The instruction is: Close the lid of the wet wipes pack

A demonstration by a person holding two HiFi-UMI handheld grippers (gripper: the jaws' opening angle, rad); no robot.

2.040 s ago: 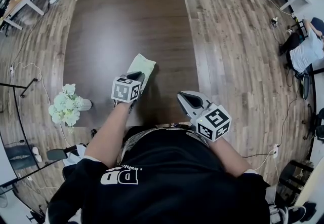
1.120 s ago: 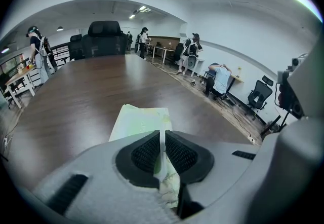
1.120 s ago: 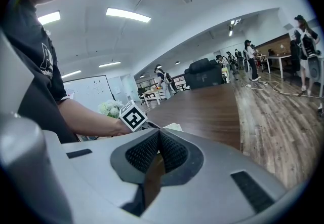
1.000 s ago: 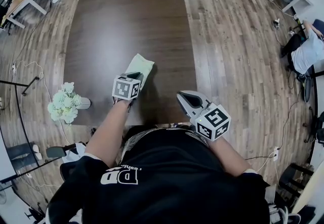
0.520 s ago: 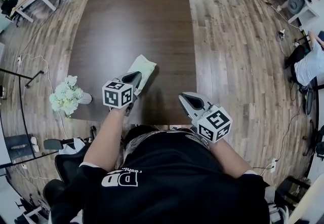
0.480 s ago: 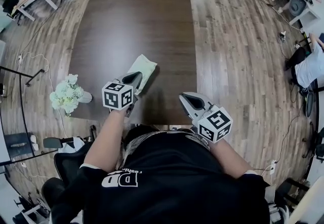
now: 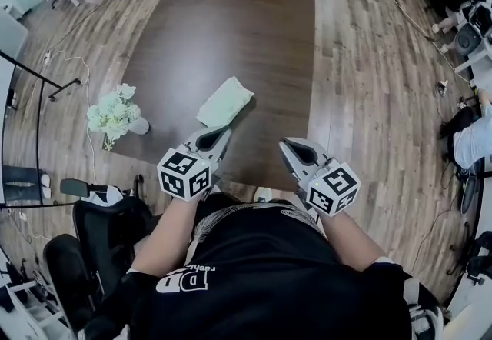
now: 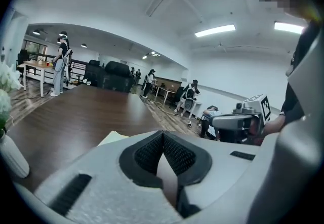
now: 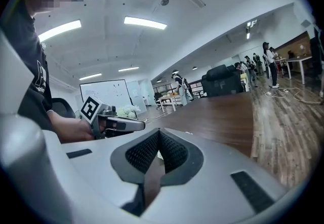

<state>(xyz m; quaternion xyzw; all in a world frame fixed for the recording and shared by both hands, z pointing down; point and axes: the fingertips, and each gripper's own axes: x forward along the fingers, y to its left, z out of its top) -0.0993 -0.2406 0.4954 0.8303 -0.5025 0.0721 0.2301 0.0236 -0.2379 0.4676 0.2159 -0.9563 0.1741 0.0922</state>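
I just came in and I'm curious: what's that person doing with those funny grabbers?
A person holds a gripper in each hand at a dark table. The wet wipes pack lies on it, and neither gripper touches it. The left gripper is just short of the pack; its fingers have just closed with nothing between them. The right gripper is shut and empty too. I can't tell whether the lid is closed.

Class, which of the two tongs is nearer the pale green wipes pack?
The left grey tongs, tips just short of the pale green soft wet wipes pack; the right grey tongs lie further off to its side.
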